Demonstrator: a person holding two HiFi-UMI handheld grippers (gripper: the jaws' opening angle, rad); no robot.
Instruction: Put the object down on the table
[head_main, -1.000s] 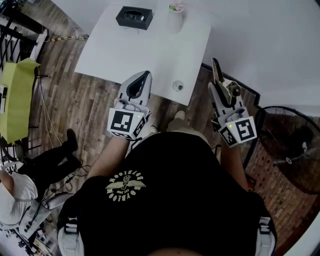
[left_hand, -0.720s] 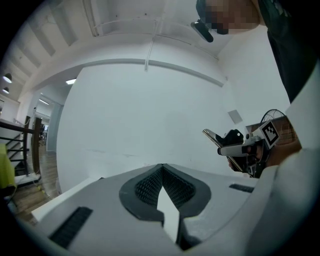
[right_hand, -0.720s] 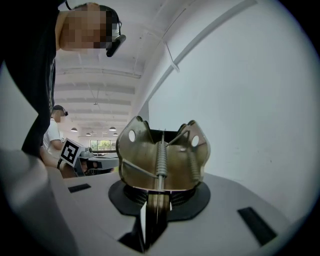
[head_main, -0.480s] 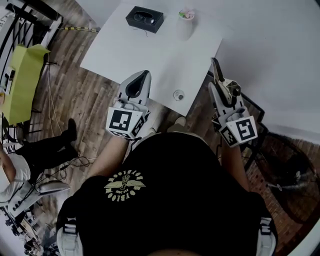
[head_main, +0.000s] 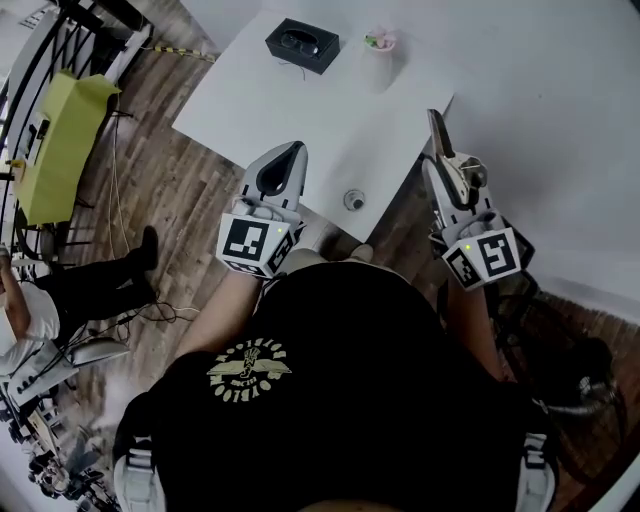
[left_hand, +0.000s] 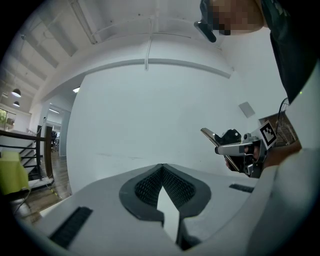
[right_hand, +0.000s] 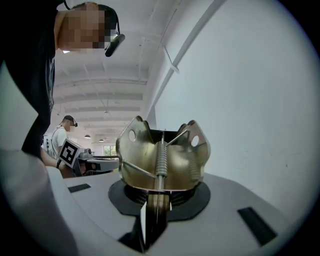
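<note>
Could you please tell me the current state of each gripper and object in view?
left gripper: shut, empty
right gripper: shut on the metal clip
metal clip: gripped, not yet on the table
black case: lying on the table
cup: upright on the table

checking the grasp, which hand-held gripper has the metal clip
The right hand-held gripper: its jaws clamp a brass-coloured spring clip. The left hand-held gripper is shut and empty.
</note>
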